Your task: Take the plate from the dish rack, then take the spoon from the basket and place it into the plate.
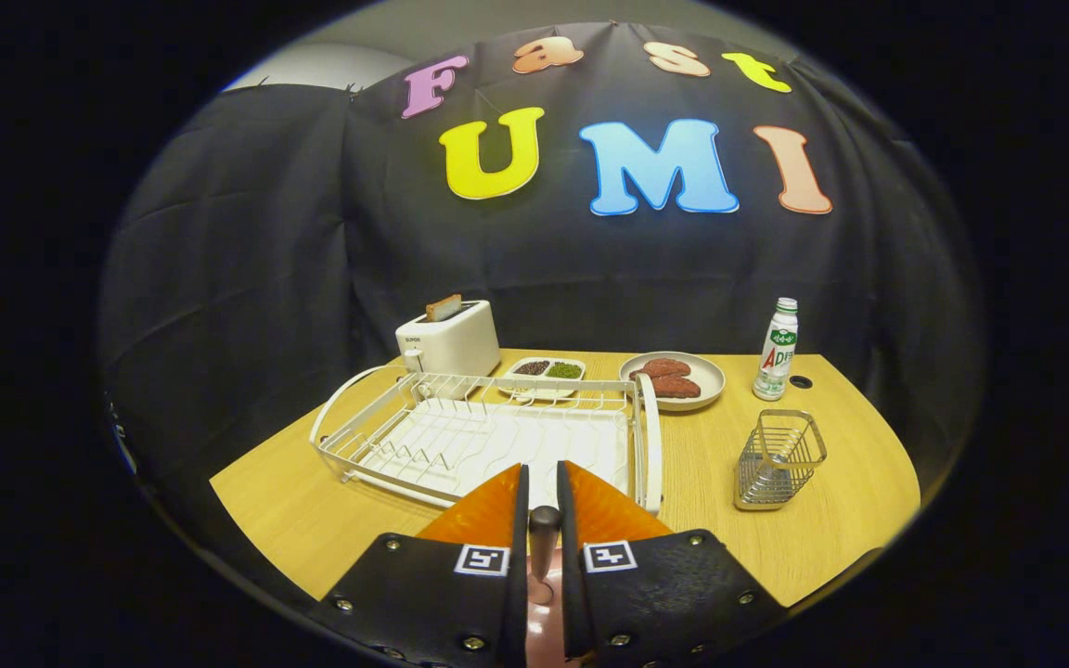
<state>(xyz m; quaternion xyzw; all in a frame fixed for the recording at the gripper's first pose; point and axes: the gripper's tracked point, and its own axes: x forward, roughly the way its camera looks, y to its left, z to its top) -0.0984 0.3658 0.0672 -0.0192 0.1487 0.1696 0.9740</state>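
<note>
My gripper point(542, 468) hangs above the near edge of the wooden table point(831, 547), its fingers almost together and shut on a slim spoon point(544, 533). The spoon's dark rounded end points forward between the fingers, and a pinkish part runs back toward the gripper's body. Just beyond the fingertips lies the white wire dish rack point(423, 436), with no plate standing in its slots. The wire basket point(779, 459) stands to the right of the rack and looks empty. I cannot tell whether the pink seen low in the gap is part of the spoon or a plate underneath.
Behind the rack stand a white toaster point(451, 339) with a slice in it, a small two-part dish point(548, 370) of seeds, and a plate of meat point(678, 378). A white bottle point(777, 351) stands at the back right.
</note>
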